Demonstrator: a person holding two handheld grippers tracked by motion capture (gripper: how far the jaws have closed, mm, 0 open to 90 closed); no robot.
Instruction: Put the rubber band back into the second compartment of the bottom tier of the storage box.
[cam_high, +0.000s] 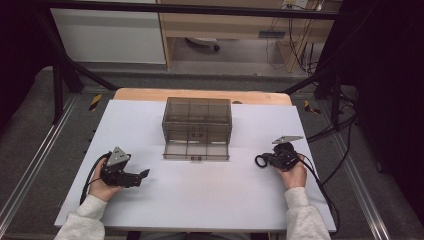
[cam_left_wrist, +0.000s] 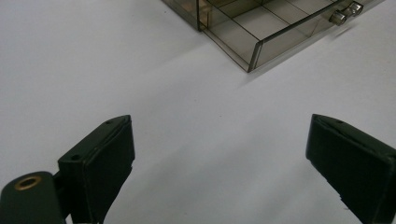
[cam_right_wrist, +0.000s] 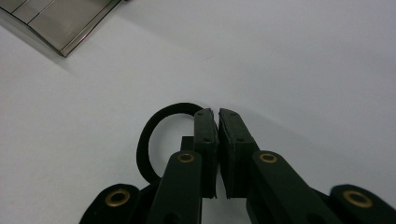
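A smoky see-through drawer box (cam_high: 197, 117) stands mid-table, its bottom drawer (cam_high: 196, 150) pulled out toward me. My left gripper (cam_high: 145, 174) rests on the white tabletop at the left, jaws wide apart with nothing between them. In the left gripper view (cam_left_wrist: 219, 144) the drawer (cam_left_wrist: 261, 32) and its metal knobs (cam_left_wrist: 345, 14) lie ahead. My right gripper (cam_high: 265, 160) rests at the right, pointing left. In the right gripper view (cam_right_wrist: 218, 113) its jaws are shut on a thin black ring (cam_right_wrist: 142, 149), which loops out to the left (cam_high: 260, 161) and lies flat on the table.
The white table (cam_high: 210, 200) has a wooden strip along its far edge (cam_high: 150, 94). Black frame bars and cables stand around it, and a cable (cam_high: 320, 180) trails from the right gripper. A corner of the drawer (cam_right_wrist: 60, 28) shows in the right gripper view.
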